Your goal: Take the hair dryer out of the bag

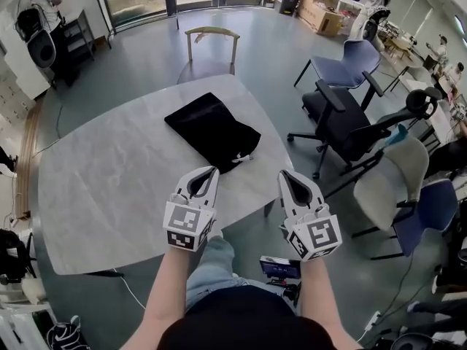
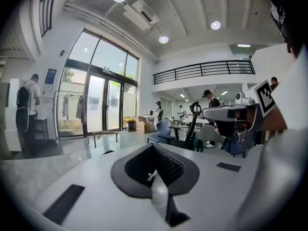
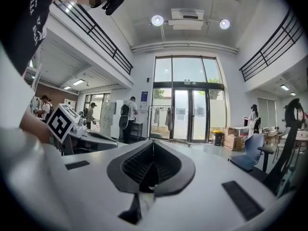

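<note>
A black drawstring bag (image 1: 211, 130) lies flat on the grey table (image 1: 102, 188), with its white cord (image 1: 244, 157) at the near end. No hair dryer shows outside the bag. My left gripper (image 1: 214, 170) hovers over the table's near edge, just short of the bag's cord end, jaws shut and empty. My right gripper (image 1: 283, 173) hangs level with it to the right, beyond the table's corner, also shut with nothing in it. In the left gripper view the jaws (image 2: 153, 146) meet at the tip, and in the right gripper view (image 3: 153, 142) they do the same.
A wooden chair (image 1: 211, 46) stands at the table's far side. To the right are a black office chair (image 1: 343, 122), a blue chair (image 1: 350, 60) and a grey chair (image 1: 390, 188). People stand at the far left and far right of the room.
</note>
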